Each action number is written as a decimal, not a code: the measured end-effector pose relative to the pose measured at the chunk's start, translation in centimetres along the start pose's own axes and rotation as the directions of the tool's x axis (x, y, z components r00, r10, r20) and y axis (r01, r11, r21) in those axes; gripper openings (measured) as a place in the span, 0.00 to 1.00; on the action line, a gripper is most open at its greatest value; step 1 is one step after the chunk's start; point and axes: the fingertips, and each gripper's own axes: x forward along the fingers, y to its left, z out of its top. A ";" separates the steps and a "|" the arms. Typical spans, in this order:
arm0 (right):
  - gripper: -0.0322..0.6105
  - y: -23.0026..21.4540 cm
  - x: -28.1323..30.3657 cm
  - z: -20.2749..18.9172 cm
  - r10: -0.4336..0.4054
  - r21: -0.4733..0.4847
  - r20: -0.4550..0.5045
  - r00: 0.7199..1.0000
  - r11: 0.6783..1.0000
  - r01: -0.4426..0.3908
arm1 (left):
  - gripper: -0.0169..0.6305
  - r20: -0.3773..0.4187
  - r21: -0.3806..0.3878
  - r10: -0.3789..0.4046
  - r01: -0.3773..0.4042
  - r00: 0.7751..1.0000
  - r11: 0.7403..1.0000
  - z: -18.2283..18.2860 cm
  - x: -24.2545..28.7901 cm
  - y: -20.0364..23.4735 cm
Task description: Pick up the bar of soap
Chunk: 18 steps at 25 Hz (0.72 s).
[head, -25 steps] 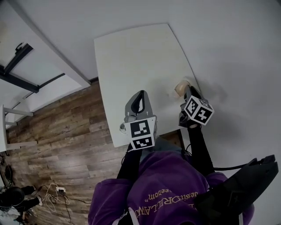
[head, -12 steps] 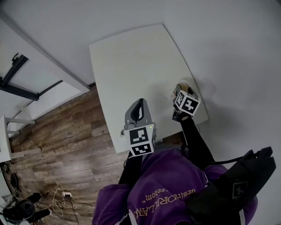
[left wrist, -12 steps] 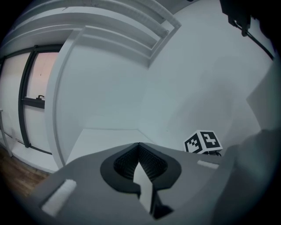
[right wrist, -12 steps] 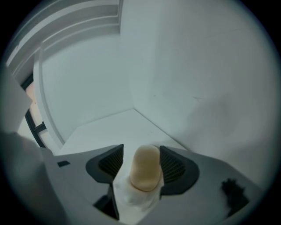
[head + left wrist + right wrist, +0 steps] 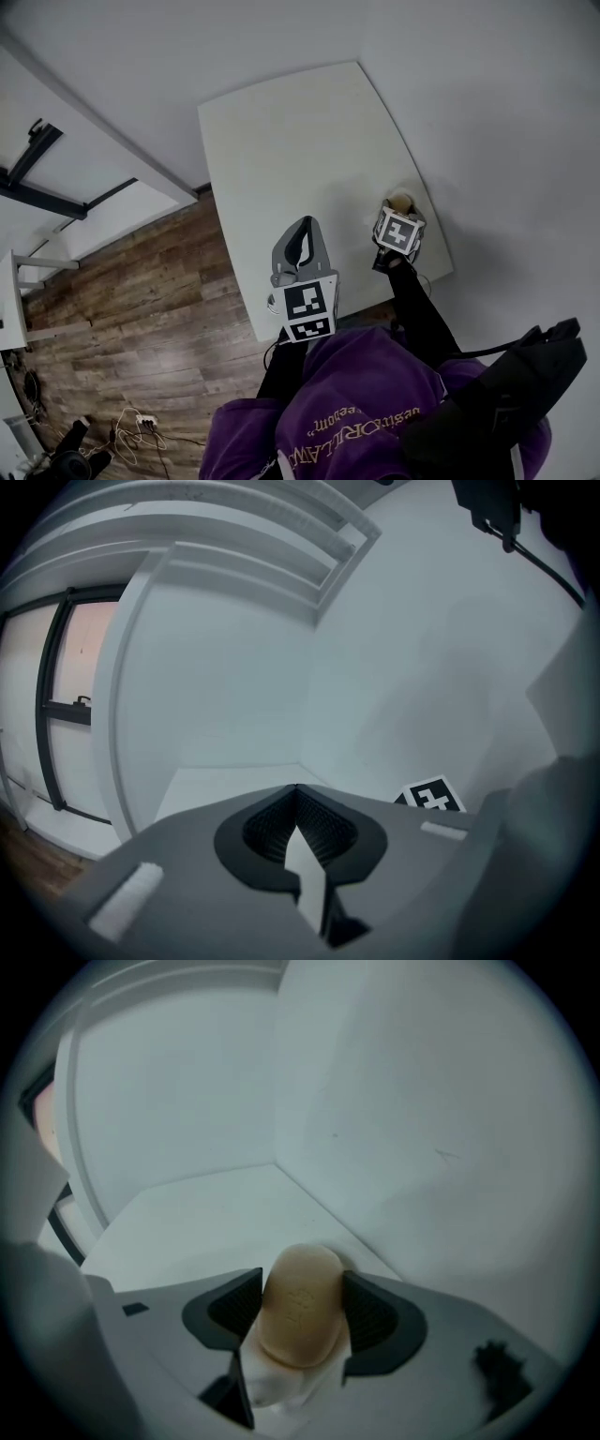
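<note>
A tan oval bar of soap (image 5: pixel 401 200) lies near the right edge of the white table (image 5: pixel 300 141). In the right gripper view the soap (image 5: pixel 300 1312) sits between the two dark pads and fills the gap closely. My right gripper (image 5: pixel 397 210) is over it, its jaws opening, and I see no clear squeeze on the soap. My left gripper (image 5: pixel 302 227) hovers over the table's near edge, jaws closed together with nothing between them (image 5: pixel 297 794).
The table stands in a corner against a white wall (image 5: pixel 506 112) on its right. Wooden floor (image 5: pixel 141 281) lies to the left, with cables (image 5: pixel 131 427) on it. A dark-framed window (image 5: pixel 56 714) shows in the left gripper view.
My right gripper has moved forward over the soap, which now lies between its jaws. The left gripper has hardly moved.
</note>
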 end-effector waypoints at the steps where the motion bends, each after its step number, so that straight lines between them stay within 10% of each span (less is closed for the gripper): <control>1: 0.45 0.1 0.1 0.2 -0.009 -0.014 0.005 1.000 1.000 0.009 | 0.03 -0.002 0.002 -0.002 0.002 1.000 1.000 0.1 0.2 0.1; 18: 0.45 0.0 -1.2 2.5 0.060 0.005 0.123 0.991 0.998 -0.061 | 0.03 -0.034 -0.020 -0.001 0.000 0.999 1.000 -1.0 1.4 0.9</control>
